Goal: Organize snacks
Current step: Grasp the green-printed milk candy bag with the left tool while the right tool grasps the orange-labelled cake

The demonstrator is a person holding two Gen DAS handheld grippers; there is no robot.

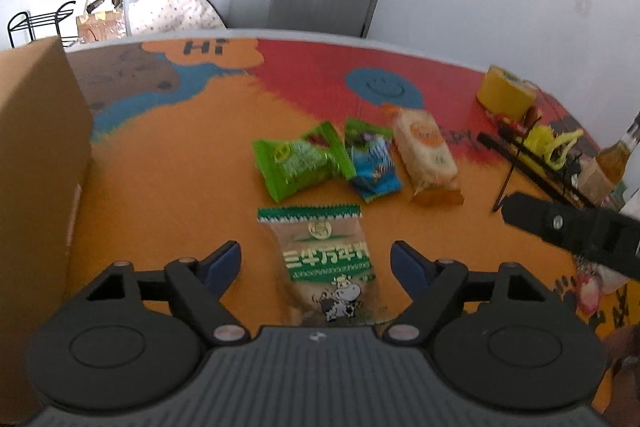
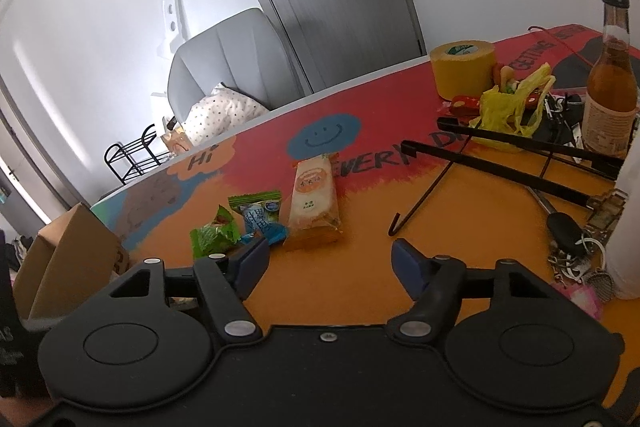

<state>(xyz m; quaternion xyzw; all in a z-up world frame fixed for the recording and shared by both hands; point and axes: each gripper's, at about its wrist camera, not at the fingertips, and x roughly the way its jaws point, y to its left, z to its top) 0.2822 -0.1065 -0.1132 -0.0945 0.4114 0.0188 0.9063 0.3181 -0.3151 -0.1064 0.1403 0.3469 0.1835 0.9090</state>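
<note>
**Milk-biscuit packet lined up between parted jaws**

The left gripper (image 1: 316,261) is seen released, its blue pads standing clear on either side of the green-and-clear biscuit packet (image 1: 324,259), which lies flat on the orange tabletop (image 1: 168,187), nearest of the snacks. The packet's long axis runs near to far, its serrated green seal pointing far and its cartoon cow at the near end.

The right gripper (image 2: 326,263) is likewise released and empty, with bare tabletop between its pads; the orange-labelled cracker pack (image 2: 314,203) lies just beyond, its long axis also near to far.

Risk is judged from the packet's slick, loose film: it could be pinched by the wrapper alone and slip, or the biscuits could be crushed. The green candy pouch (image 1: 300,163) just beyond could be nudged. The cardboard box (image 1: 36,155) at far left is presumed the destination.
</note>
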